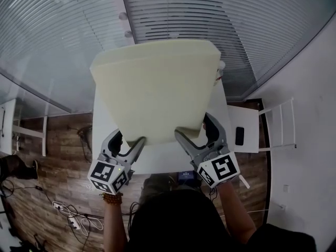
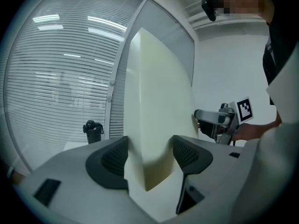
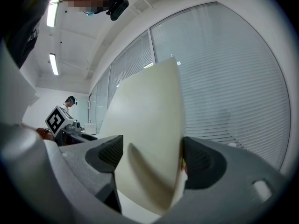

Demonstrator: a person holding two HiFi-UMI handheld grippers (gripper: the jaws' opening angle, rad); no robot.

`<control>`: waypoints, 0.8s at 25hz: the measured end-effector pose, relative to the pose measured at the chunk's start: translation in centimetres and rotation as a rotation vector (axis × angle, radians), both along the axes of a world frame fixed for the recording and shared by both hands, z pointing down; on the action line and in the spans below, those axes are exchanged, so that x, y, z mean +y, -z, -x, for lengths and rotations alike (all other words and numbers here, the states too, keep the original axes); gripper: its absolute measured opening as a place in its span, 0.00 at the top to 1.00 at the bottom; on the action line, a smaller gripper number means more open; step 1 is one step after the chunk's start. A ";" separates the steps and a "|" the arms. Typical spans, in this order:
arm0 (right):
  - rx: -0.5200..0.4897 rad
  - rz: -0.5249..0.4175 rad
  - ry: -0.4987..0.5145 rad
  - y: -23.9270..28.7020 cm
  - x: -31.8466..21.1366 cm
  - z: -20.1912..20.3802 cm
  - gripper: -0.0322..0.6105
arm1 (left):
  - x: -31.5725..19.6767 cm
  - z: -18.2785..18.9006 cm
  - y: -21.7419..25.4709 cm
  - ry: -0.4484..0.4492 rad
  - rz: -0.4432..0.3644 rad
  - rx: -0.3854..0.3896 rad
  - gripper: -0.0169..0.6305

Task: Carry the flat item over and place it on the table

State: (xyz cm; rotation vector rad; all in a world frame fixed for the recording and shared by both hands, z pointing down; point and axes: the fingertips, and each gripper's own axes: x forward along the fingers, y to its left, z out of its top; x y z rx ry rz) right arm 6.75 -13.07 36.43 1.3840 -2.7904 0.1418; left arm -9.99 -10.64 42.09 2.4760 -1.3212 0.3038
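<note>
two tongs grip one thick, cream foam slab (image 1: pixel 157 88) by its near edge, in the middle of the head view. the left tongs (image 1: pixel 130 140) bite the slab's lower left corner and the right tongs (image 1: pixel 195 130) bite the lower right. in each gripper view the jaws are clamped on the foam from both sides, and it dents in where the pads press. the slab stands steeply, with its far edge toward the upper part of the frame in front of the window blinds (image 1: pixel 236 20). it covers most of the white table (image 1: pixel 157 159) below it. whether its lower edge touches the table cannot be told.

at the right of the head view a white chair (image 1: pixel 249 122) stands just beside the table, with a small dark flat object (image 1: pixel 239 136) on its seat. in the left gripper view a dark bottle (image 2: pixel 93 131) stands on the table at the lower left, near the blinds. wood floor (image 1: pixel 58 156) shows at the lower left of the head view.
</note>
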 end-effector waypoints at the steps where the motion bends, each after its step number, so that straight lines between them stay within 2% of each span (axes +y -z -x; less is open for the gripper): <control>1: -0.001 0.004 -0.001 -0.1 0.0 0.0 0.33 | 0.0 0.0 -0.1 -0.002 0.003 -0.001 0.49; 9: 0.009 0.022 -0.006 -0.3 -0.9 0.0 0.33 | -0.7 -0.1 -0.5 0.008 0.018 0.010 0.49; 20: 0.003 0.126 -0.010 -3.0 -1.8 -0.1 0.33 | -0.9 0.0 -1.8 0.037 0.063 0.008 0.49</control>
